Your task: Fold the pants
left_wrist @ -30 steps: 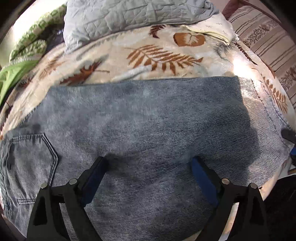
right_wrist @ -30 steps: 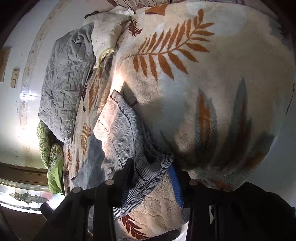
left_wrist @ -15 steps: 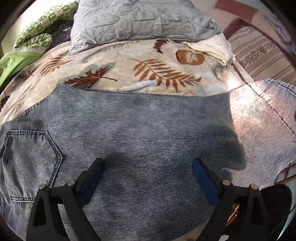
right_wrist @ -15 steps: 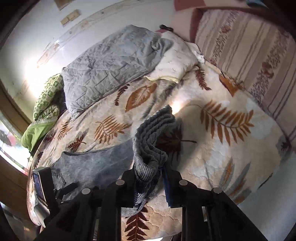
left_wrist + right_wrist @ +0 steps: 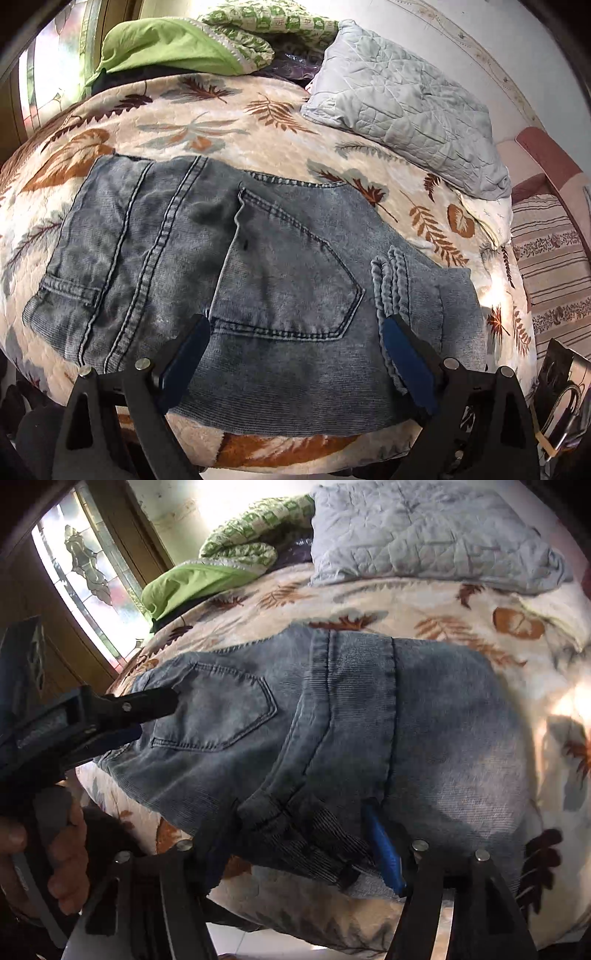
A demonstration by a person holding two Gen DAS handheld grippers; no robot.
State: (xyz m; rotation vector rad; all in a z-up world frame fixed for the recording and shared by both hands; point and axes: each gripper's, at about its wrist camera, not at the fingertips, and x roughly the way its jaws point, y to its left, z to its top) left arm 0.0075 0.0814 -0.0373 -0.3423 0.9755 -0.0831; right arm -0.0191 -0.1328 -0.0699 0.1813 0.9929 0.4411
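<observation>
Left wrist view: jeans (image 5: 258, 266) lie folded on the leaf-print blanket (image 5: 221, 122) near the bed's front edge, back pockets up, the leg-end hem laid over by the right pocket; left gripper (image 5: 295, 354) hangs over them, jaws spread wide, nothing pinched. Right wrist view: right gripper (image 5: 295, 849) jaws have just been opening, denim hem still bunched between them, blue pad beside the cloth, grip looks released. Grey quilted pillow (image 5: 406, 107) and green cloth (image 5: 166, 48) lie at the far side.
</observation>
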